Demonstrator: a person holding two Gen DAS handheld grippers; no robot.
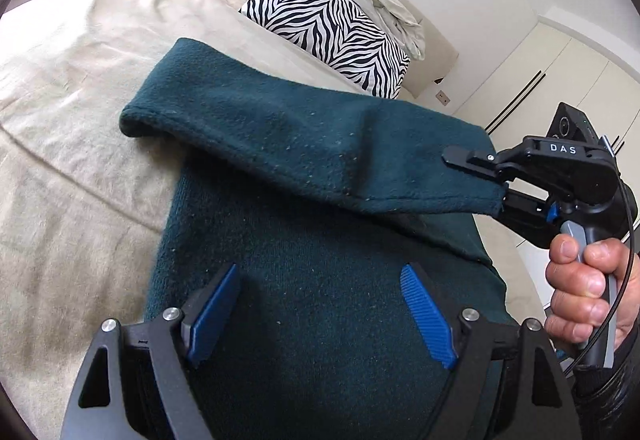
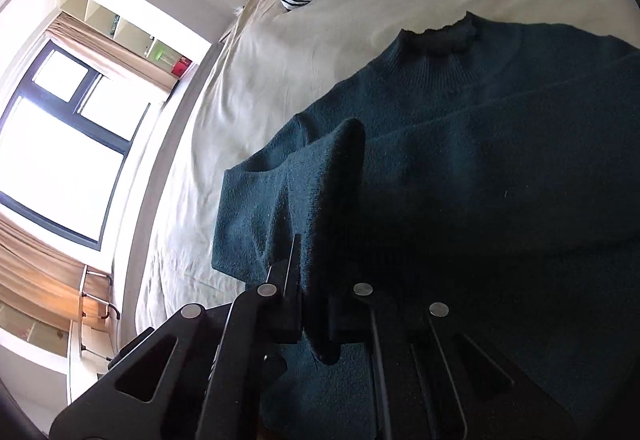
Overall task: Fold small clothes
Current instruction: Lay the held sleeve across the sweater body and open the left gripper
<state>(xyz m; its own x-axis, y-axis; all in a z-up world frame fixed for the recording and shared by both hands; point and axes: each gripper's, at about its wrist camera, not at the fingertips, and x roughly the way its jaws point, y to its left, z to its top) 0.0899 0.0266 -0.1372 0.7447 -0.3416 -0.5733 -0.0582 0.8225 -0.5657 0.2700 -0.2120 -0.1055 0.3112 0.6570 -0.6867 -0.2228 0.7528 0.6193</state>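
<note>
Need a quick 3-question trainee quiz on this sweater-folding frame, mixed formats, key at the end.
1. True or false: the left gripper has its blue pads closed on the dark green sweater.
2. Which gripper holds the lifted sleeve? A) left B) right C) neither
3. Fill in: the pillow at the head of the bed has a ___ pattern.

Key:
1. False. Its jaws stand open above the sweater body.
2. B. The right gripper is clamped on the sleeve's end, which is raised off the body.
3. Zebra stripe, black and white.

Matt, seemingly fleecy knit sweater (image 1: 320, 280)
</note>
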